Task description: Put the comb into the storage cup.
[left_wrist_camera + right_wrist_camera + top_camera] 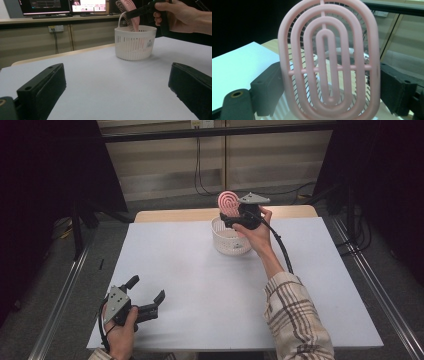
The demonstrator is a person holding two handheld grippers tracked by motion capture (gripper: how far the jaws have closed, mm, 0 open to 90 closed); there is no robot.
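At the far side of the table (pixel 200 285):
Brush: pink hairbrush (pixel 228 203) stands upright, lower end inside the white basket (pixel 230 242).
Right gripper (pixel 235 217): jaws flank the brush head — seemingly pressing its edges, though contact is hard to confirm.
Left gripper (pixel 147 295): jaws wide apart, nothing between them — near the front left corner.

White table top (pixel 200 270) under the jaws, with a strip of bare wood (pixel 175 214) along its far edge. Grey floor (pixel 360 285) on both sides, with metal rails (pixel 60 305). Far past the jaws, a pale wall (pixel 165 160) with black cables (pixel 199 170) hanging down. A long shelf (pixel 50 20) there too, with two lit screens (pixel 88 5) on it. Dark at the sides.
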